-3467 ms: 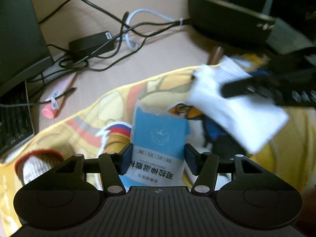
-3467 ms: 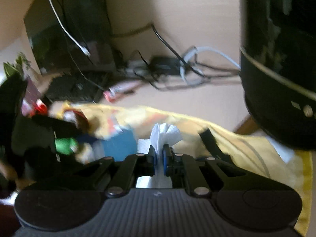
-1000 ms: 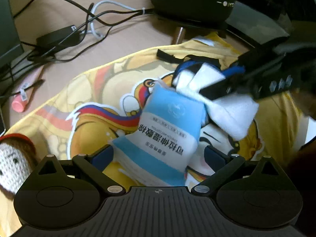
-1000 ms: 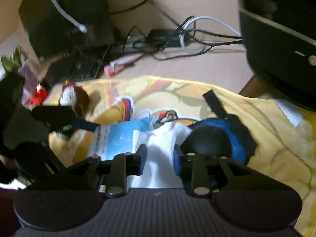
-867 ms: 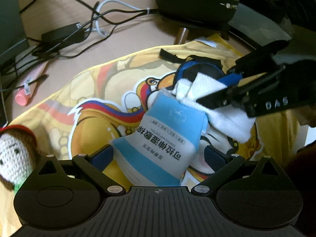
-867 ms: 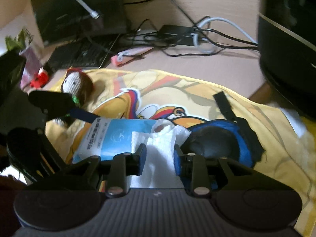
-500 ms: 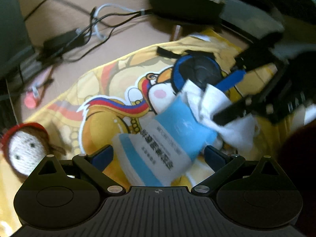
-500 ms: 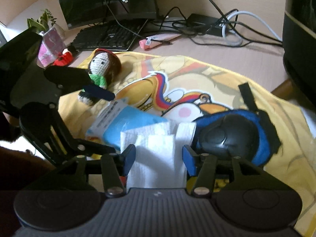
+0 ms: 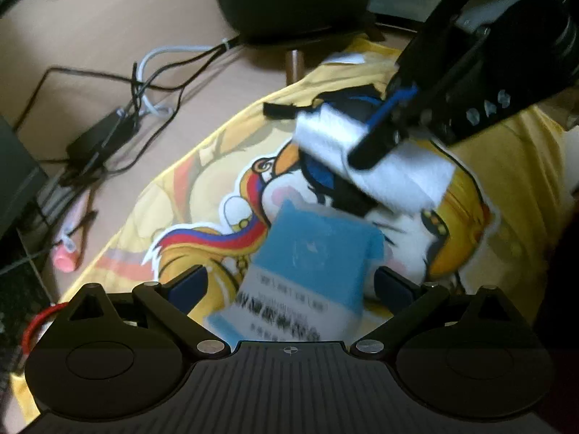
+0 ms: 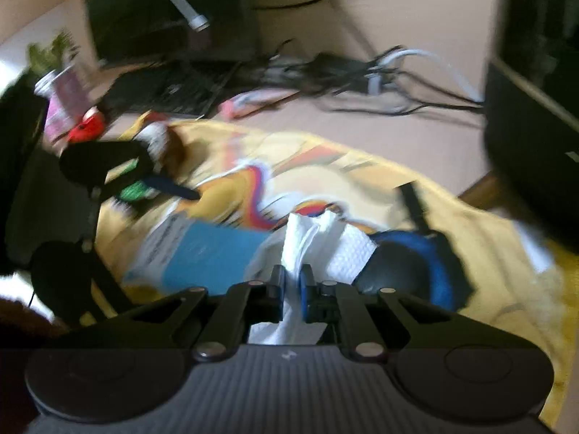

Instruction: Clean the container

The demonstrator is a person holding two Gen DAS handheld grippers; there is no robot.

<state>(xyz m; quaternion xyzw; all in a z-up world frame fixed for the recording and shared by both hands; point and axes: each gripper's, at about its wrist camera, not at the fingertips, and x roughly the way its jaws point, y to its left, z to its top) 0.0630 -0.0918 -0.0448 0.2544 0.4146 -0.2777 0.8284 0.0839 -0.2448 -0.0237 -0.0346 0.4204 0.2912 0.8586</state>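
The right gripper (image 10: 292, 284) has its fingers pinched narrowly on a white paper tissue (image 10: 318, 242), which bunches up between the pads and spills out above and below them. In the left wrist view the same tissue (image 9: 376, 159) hangs as a folded white sheet from the right gripper (image 9: 376, 133), above the yellow cartoon-printed cloth (image 9: 202, 181) that covers part of the counter (image 9: 119, 36).

The left gripper (image 9: 291, 282) is spread wide, its blue-padded fingers (image 9: 188, 284) standing on either side of a blue and white tissue packet (image 9: 307, 271) without touching it. The packet lies on the cloth with its printed end toward the left wrist camera; the print is blurred. From the right wrist view the packet (image 10: 202, 253) sits just left of the held tissue, and the left gripper (image 10: 108, 166) shows at the far left, blurred by motion.

The container, a round black case with a blue rim (image 10: 409, 271), rests on the cloth just right of the tissue. In the left wrist view the container (image 9: 325, 177) is mostly hidden behind the tissue and the right gripper.

Beyond the cloth lie tangled cables (image 9: 137, 86), a black power adapter (image 9: 97, 137), a pink tube (image 9: 68, 249) and a black appliance (image 9: 289, 0).
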